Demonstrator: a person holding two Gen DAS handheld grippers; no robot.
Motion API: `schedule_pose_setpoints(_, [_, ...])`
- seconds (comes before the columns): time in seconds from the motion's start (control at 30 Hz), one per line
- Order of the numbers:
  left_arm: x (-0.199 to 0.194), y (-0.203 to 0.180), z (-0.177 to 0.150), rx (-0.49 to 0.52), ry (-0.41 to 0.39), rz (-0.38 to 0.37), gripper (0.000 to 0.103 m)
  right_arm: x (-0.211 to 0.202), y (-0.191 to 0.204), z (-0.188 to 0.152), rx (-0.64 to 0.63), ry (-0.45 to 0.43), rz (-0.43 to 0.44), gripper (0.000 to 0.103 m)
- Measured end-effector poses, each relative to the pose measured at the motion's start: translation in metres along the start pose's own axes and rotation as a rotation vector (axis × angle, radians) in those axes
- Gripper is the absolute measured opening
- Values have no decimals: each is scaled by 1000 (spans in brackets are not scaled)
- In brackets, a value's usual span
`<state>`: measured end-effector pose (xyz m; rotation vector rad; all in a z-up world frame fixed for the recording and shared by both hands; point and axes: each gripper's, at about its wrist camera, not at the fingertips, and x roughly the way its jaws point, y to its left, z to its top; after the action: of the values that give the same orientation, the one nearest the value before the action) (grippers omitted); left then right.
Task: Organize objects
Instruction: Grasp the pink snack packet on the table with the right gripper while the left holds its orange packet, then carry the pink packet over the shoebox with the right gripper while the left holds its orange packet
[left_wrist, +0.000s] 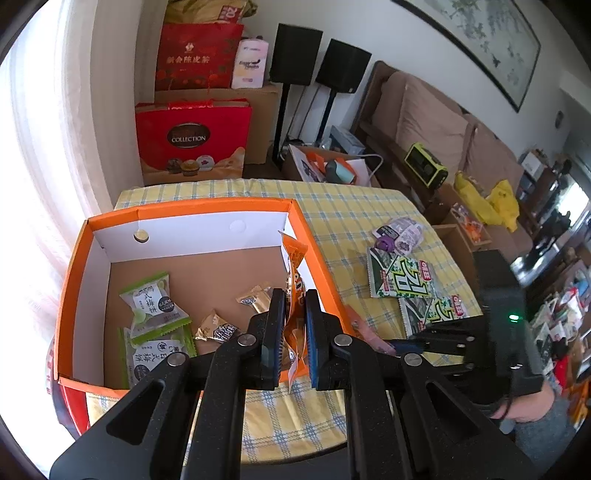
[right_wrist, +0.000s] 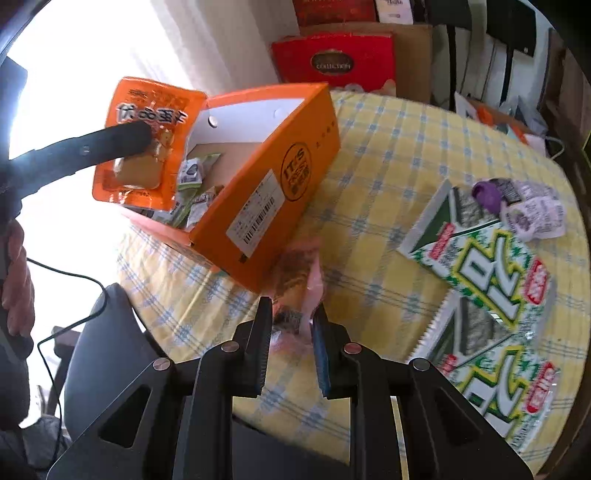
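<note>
The orange box holds 5 small snack packets; left fingers pinch an orange packet above it, right fingers pinch a pink packet.

Left gripper, lower centre of its own view, angled downward, jaws clamped on an orange snack packet. Right gripper, lower centre of its view, pinching a pink packet. A bare hand at that view's left edge.

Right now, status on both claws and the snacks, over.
Left claw shut on orange packet, over the orange box. Right claw shut on pink packet beside the box. Nothing in the way.
</note>
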<state>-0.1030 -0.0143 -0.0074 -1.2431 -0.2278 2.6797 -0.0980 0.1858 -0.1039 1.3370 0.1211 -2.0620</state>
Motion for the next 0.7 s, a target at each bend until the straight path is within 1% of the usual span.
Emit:
schedule_pose_setpoints(0.1, [0, -1, -1, 3, 4, -2, 10, 10, -6, 3, 53, 8, 33, 23])
schedule_pose_setpoints(0.2, [1, -1, -2, 7, 9, -6, 10, 13, -9, 5, 79, 18, 57, 22])
schedule_pose_setpoints(0.3, [1, 1, -2, 3, 9, -6, 10, 9, -6, 4, 70, 7, 33, 21])
schedule_pose_setpoints(0.37, [0, 2, -1, 1, 8, -5, 10, 4, -2, 4, 65, -8, 0, 18])
schedule_pose_setpoints(0.43, [0, 3, -1, -4, 7, -5, 10, -5, -1, 5, 74, -34, -18, 12])
schedule_pose_setpoints(0.5, [-1, 4, -1, -9, 8, -6, 10, -14, -1, 6, 79, -64, -36, 10])
schedule_pose_setpoints(0.6, [-2, 6, 0, -14, 6, -6, 10, -27, -1, 9, 76, -96, -70, 10])
schedule_pose_setpoints(0.7, [-4, 7, 0, -18, 3, -10, 10, -40, -5, 13, 82, -126, -85, 10])
